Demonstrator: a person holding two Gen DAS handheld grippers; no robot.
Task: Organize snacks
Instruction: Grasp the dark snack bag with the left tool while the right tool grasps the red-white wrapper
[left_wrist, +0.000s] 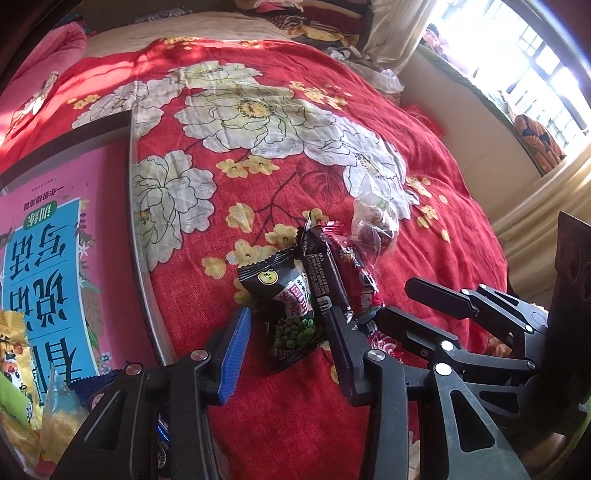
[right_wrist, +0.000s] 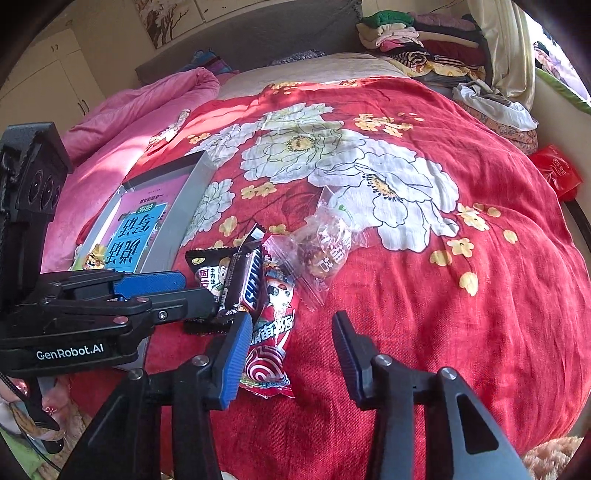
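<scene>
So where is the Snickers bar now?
In the right wrist view, the Snickers bar lies left of centre on the red bedspread, across the black snack packet, beside the red candy packet.

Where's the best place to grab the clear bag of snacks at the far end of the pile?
Take the clear bag by its flat, empty upper corner near the white flower, coming from the right with the open right tool. That side lies bare; the red packet crowds its left.

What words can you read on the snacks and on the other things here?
"GenRobot.AI": white letters on the black left gripper.
"SNICKERS": only partly readable, on the dark brown chocolate bar wrapper.
Large Chinese characters stand upside down on the pink and blue book cover; I cannot read them.
Chinese print on the black pea snack packet, the red candy packet and the clear plastic bag: too small or blurred.
</scene>
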